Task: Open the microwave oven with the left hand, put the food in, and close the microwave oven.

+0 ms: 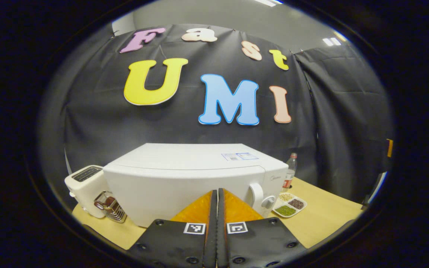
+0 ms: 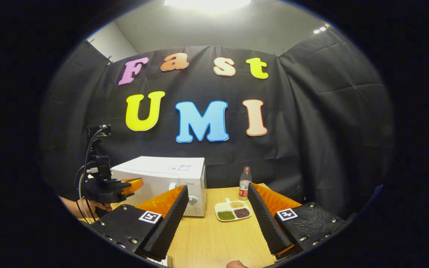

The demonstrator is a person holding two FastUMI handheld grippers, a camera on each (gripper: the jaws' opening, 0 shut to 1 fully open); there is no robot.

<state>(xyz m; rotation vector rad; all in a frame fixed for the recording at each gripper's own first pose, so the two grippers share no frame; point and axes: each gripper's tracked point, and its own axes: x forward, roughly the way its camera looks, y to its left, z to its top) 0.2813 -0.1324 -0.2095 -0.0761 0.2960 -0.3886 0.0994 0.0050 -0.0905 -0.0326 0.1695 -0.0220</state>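
The left gripper [image 1: 217, 193] was clenched on nothing, facing the shut white microwave oven [image 1: 196, 178] on the wooden table [image 2: 218, 238]; the right gripper [image 2: 218, 208] hung released before the divided dish of grains [image 2: 233, 211].

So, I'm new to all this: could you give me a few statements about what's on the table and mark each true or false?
1. The microwave door is open. False: it is closed.
2. The left gripper has its fingers together. True.
3. The right gripper is clamped on the food tray. False: its fingers stand wide apart, holding nothing.
4. The divided tray of food sits on the table beside the microwave. True.
5. A bottle stands behind the tray. True.
6. The toaster is on top of the microwave. False: it stands beside it.
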